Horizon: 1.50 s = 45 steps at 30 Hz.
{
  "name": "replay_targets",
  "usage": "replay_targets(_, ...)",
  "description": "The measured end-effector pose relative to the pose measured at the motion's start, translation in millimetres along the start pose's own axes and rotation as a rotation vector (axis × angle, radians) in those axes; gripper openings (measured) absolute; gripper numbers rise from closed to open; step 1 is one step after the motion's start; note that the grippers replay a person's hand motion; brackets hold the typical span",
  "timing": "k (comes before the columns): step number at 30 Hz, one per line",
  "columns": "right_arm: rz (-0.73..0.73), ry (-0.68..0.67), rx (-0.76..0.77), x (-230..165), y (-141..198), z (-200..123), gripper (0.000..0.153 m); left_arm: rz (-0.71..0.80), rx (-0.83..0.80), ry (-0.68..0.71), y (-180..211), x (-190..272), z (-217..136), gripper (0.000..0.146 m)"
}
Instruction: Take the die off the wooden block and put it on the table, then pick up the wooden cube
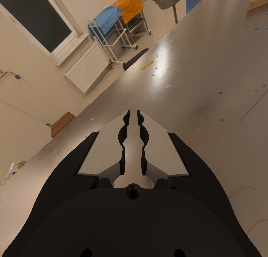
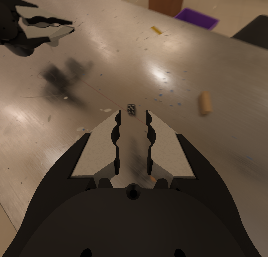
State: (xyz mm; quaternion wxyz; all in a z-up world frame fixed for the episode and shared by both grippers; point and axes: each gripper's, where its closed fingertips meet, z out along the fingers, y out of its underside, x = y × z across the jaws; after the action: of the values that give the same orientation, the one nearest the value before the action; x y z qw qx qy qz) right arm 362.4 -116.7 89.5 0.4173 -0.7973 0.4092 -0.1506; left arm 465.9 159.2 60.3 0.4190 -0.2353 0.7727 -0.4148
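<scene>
A small black die (image 2: 131, 109) with white pips lies on the metal table (image 2: 145, 54), just beyond the tips of my right gripper (image 2: 133, 112). That gripper is open and empty. The light wooden block (image 2: 205, 102) lies on the table to the right of the die, apart from it and blurred. My left gripper (image 1: 133, 112) is almost shut with a narrow gap and holds nothing. It hovers over bare table and also shows in the right wrist view (image 2: 69, 26) at the far left. A piece of the wooden block (image 1: 258, 3) shows at the top right of the left wrist view.
A yellow strip (image 2: 155, 30) lies on the far part of the table. A purple bin (image 2: 197, 18) and a brown box (image 2: 165, 2) stand beyond the far edge. Carts with blue and orange covers (image 1: 116, 18) stand off the table by a radiator.
</scene>
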Motion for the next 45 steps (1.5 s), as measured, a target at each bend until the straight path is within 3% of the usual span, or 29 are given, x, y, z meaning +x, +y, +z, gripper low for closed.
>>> replay_targets(4, 0.027, 0.192, 0.0, 55.6, 4.6, -67.5, 0.032, 0.009, 0.026, -0.049, -2.6, -3.9, -2.7, 0.01)
replay_targets(8, 0.044, 0.397, -0.148, 107.5, 24.2, -95.2, 0.032, -0.005, 0.034, -0.054, -3.2, -5.4, -3.5, 0.01)
replay_targets(10, 0.028, 0.377, -0.201, 114.3, 28.6, -88.6, 0.032, -0.01, 0.013, -0.041, -1.1, -4.7, -1.5, 0.01)
replay_targets(14, -0.093, -0.051, -0.272, 61.4, 41.7, -62.2, 0.026, 0.027, -0.027, -0.037, 2.9, -0.7, 1.9, 0.01)
replay_targets(16, -0.129, -0.107, -0.35, 45.2, 61.4, -53.2, 0.028, 0.061, -0.034, -0.037, 3.6, 2.3, 2.2, 0.01)
replay_targets(21, -0.028, 0.026, -0.403, 43.3, 105.7, -33.4, 0.037, 0.052, -0.025, -0.044, 2.7, 0.9, 1.3, 0.01)
replay_targets(26, 0.094, 0.106, -0.288, 43.4, 106.8, -18.7, 0.044, 0.039, -0.02, -0.032, 2.3, 0.7, 1.0, 0.009)
replay_targets(29, 0.071, 0.181, -0.298, 47.6, 108.5, -16.3, 0.034, 0.05, -0.016, -0.04, 2.1, 0.8, -0.1, 0.009)
replay_targets(45, 0.054, 0.161, -0.314, 46.8, 107.7, -15.4, 0.034, 0.057, -0.008, -0.06, 1.5, -0.8, -2.1, 0.01)
